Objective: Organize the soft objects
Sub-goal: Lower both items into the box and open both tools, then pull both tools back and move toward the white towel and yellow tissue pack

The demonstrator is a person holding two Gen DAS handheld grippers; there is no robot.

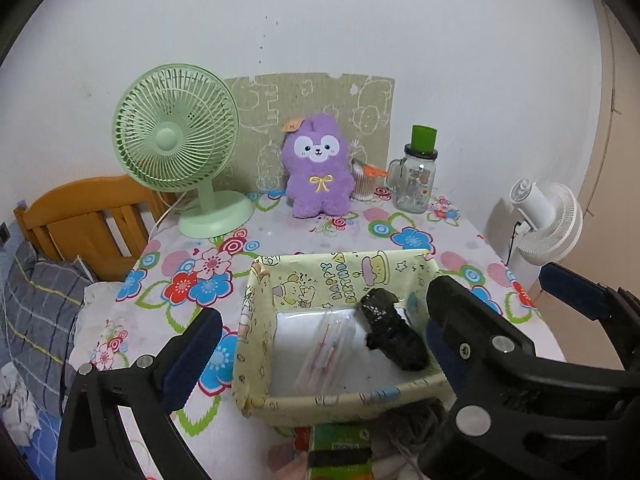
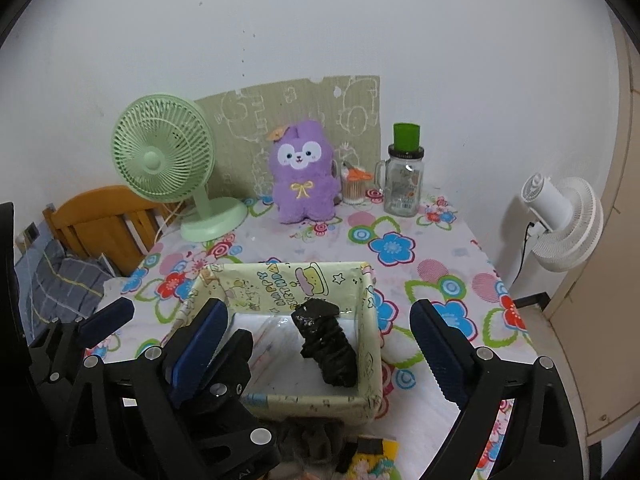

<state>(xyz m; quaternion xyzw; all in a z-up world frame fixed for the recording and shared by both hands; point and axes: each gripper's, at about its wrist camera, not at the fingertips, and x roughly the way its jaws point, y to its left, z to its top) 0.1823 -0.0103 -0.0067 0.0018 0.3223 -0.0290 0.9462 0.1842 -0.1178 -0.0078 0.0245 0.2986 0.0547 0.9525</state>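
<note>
Clearly soft: black crumpled bundle of fabric or thin plastic (image 1: 394,334), rolled and creased, lying inside the pale yellow paper-covered box with cartoon birthday print (image 1: 256,292) on the flowered bench (image 1: 320,232). Likely light and yielding, easy to squash, no risk of breaking; shiny wrinkles hint at a slightly slick skin, so best taken across the thick lower middle rather than by the loose upper flap. Beside it in the box, flat clear plastic packet with pink printing (image 1: 324,344), thin and limp, hard to pinch from above, better caught at an edge. Further back, purple plush rabbit-like toy with yellow bow (image 1: 316,172), upright against the drawn-on card at the wall, well apart from both tools; fluffy, bulky, best gripped round the body. Left gripper (image 1: 320,332) spread wide, nothing between the pads, poised over the near side of the box with bundle just ahead and below. Right gripper (image 2: 320,336) likewise spread wide and empty, bundle lying between and below its fingers.
</note>
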